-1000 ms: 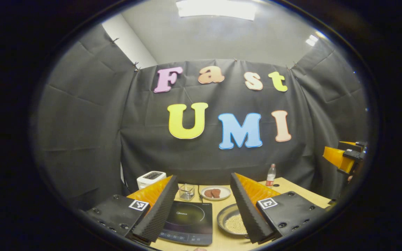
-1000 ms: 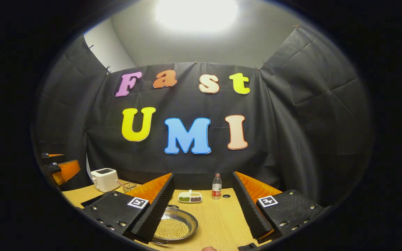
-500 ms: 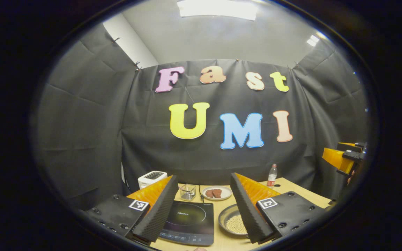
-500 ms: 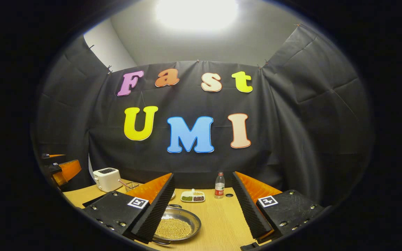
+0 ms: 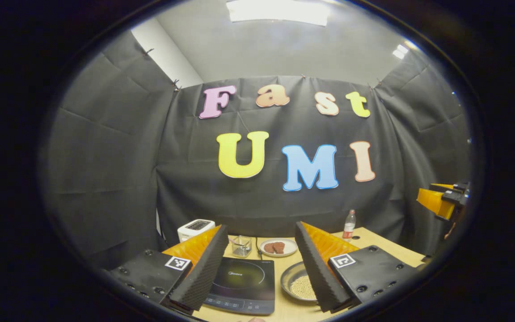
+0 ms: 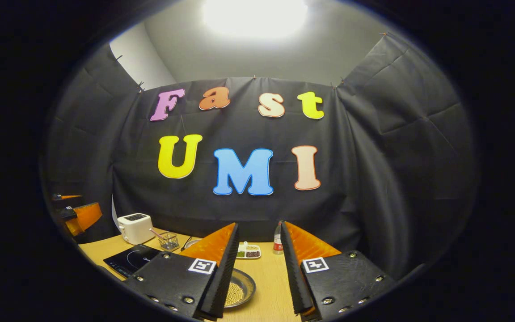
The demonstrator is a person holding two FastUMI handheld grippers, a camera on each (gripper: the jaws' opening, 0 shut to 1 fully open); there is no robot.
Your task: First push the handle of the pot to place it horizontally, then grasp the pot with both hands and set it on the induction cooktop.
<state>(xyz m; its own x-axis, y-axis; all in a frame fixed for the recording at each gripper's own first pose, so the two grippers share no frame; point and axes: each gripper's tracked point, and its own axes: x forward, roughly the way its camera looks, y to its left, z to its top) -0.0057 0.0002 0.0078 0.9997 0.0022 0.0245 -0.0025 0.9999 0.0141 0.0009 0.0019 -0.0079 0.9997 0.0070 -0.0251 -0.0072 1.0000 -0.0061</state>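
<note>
We have both hand-held grippers held above the table [image 6: 275, 286], nothing between the fingers. Left hand-held gripper [image 5: 262, 264] wide apart; right hand-held gripper [image 6: 257, 264] narrowed to a slim gap, not touching. The pot [image 5: 300, 284], a shallow metal pan of beans, sits just right of the induction cooktop [image 5: 242, 286], below and left of the right gripper. We judge right is nearer. Handle largely hidden behind fingers, axis unclear.

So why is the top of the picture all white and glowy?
In the right gripper view the ceiling lamp glares into a white blob; in the left gripper view the lamp keeps its shape. Both views bend the wall's edges, and the table stays dim.
</note>
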